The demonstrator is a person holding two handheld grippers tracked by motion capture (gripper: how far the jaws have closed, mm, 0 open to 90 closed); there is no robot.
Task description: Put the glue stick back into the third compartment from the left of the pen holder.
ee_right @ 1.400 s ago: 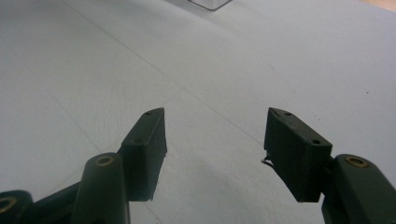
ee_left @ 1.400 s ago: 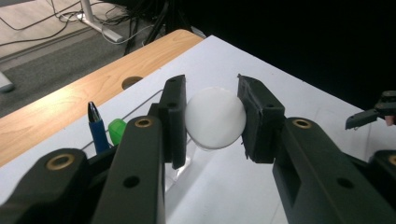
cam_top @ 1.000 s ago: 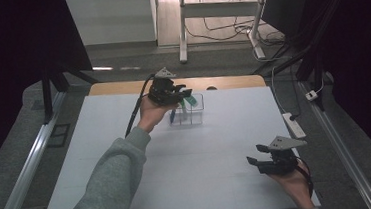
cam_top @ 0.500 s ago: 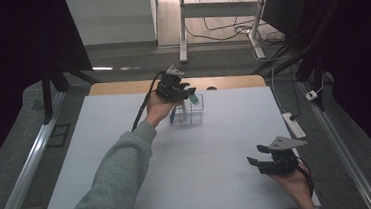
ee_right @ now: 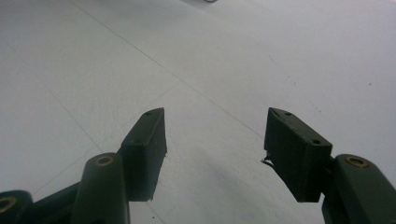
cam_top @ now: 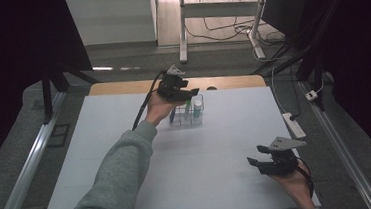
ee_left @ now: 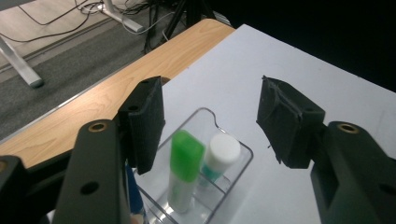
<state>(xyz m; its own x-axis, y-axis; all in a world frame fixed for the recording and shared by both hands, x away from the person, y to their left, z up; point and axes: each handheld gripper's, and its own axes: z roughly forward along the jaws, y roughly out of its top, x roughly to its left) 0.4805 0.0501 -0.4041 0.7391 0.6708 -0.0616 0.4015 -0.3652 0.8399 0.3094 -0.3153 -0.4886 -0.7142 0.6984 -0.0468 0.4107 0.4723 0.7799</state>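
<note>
1. The green-capped tube [ee_left: 185, 170] stands upright in a clear organizer [cam_top: 188, 115] at about 12 o'clock on the desk [cam_top: 217, 152], beside a white-capped tube [ee_left: 219, 156].
2. It looks light, stiff and slick; grip it by the cap.
3. The left gripper [ee_left: 210, 126] hovers above it; its jaws have just been opening and hold nothing.
4. The right gripper [cam_top: 258, 162] rests at 5 o'clock, jaws apart and empty.

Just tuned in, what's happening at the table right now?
The left gripper hangs over a clear organizer near the far edge of the white table. Its jaws have just been opening and grip nothing; below them a green-capped tube and a white-capped tube stand upright in the organizer's compartments. The right gripper rests low at the near right, open and empty over bare tabletop.
</note>
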